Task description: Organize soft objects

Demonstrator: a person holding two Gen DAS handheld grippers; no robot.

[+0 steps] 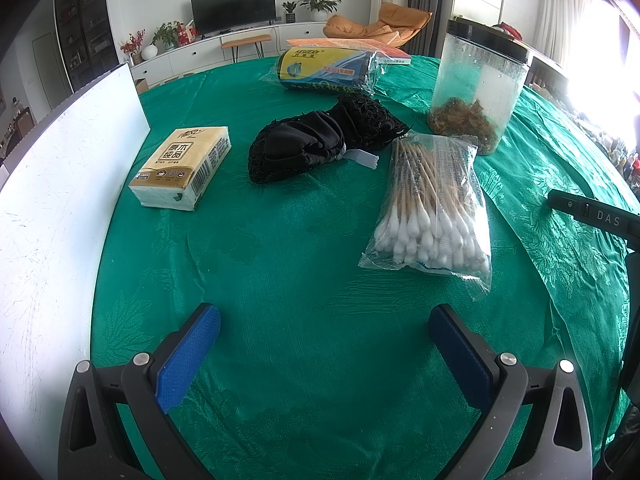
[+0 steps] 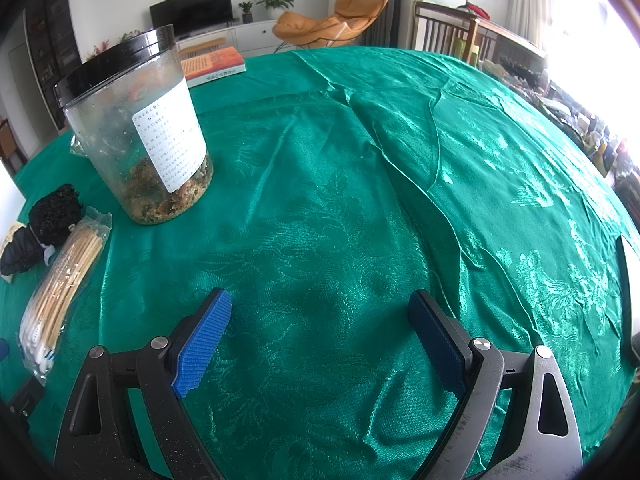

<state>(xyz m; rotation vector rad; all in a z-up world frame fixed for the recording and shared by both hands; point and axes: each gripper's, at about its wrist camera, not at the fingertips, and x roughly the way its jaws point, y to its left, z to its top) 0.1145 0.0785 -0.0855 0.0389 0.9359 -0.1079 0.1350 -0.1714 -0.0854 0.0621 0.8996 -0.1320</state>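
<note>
A yellow tissue pack (image 1: 182, 168) lies at the left of the green tablecloth (image 1: 304, 280). A black mesh bundle of cloth (image 1: 320, 136) lies in the middle; it also shows at the left edge of the right wrist view (image 2: 38, 228). A clear bag of cotton swabs (image 1: 432, 208) lies to its right and shows in the right wrist view (image 2: 60, 288). A blue and yellow wrapped pack (image 1: 328, 68) lies at the back. My left gripper (image 1: 324, 340) is open and empty, well short of these. My right gripper (image 2: 320, 328) is open and empty over bare cloth.
A clear jar with a black lid (image 1: 476, 84) stands right of the bundle, also in the right wrist view (image 2: 140, 128). A white board (image 1: 60, 184) stands along the left edge. An orange book (image 2: 214, 66) lies at the back. The cloth (image 2: 400, 160) is wrinkled at the right.
</note>
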